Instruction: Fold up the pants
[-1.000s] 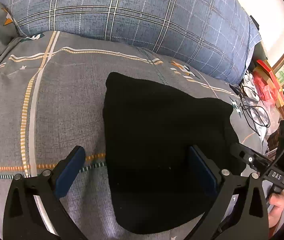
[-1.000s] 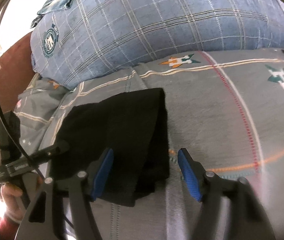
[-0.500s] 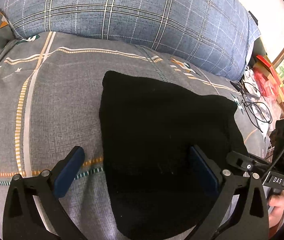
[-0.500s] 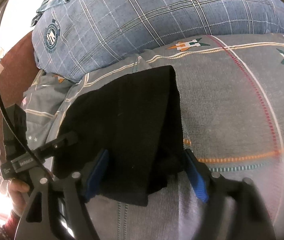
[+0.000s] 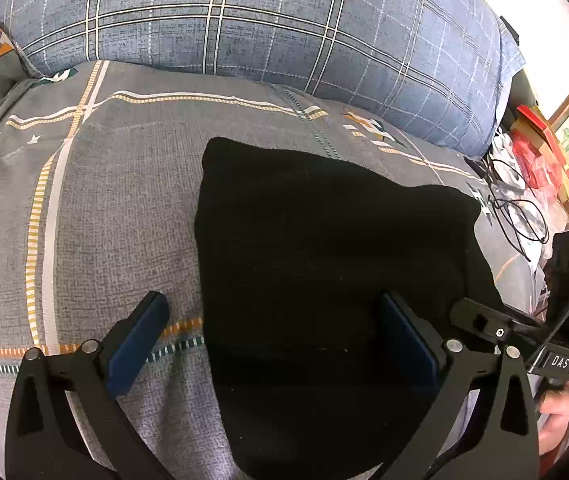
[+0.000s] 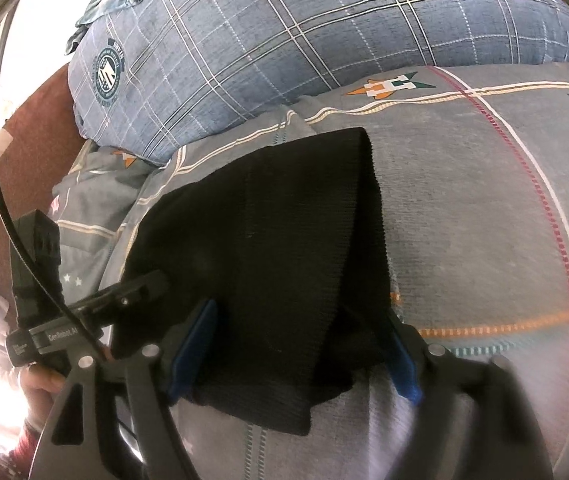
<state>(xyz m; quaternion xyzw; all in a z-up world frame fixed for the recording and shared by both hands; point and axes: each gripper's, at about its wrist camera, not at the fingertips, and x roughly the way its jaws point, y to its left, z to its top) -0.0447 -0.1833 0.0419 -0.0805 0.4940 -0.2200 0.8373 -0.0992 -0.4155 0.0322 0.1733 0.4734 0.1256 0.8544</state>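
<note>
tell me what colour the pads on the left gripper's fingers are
Dark blue pads on black fingers, clearest in the left wrist view.

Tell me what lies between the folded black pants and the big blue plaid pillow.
Only a bare strip of grey patterned bedsheet separates the pants from the pillow; the left wrist view shows it clearest.

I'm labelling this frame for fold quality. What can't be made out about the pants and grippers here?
- Black pants: near edge hidden by the left gripper fingers and frame bottom, left wrist view.
- Fold layers: fabric too dark to count, both views.
- Right gripper: right finger motion-blurred; contact with the cloth unclear.
- Clutter beside the bed: too small and distorted.
</note>
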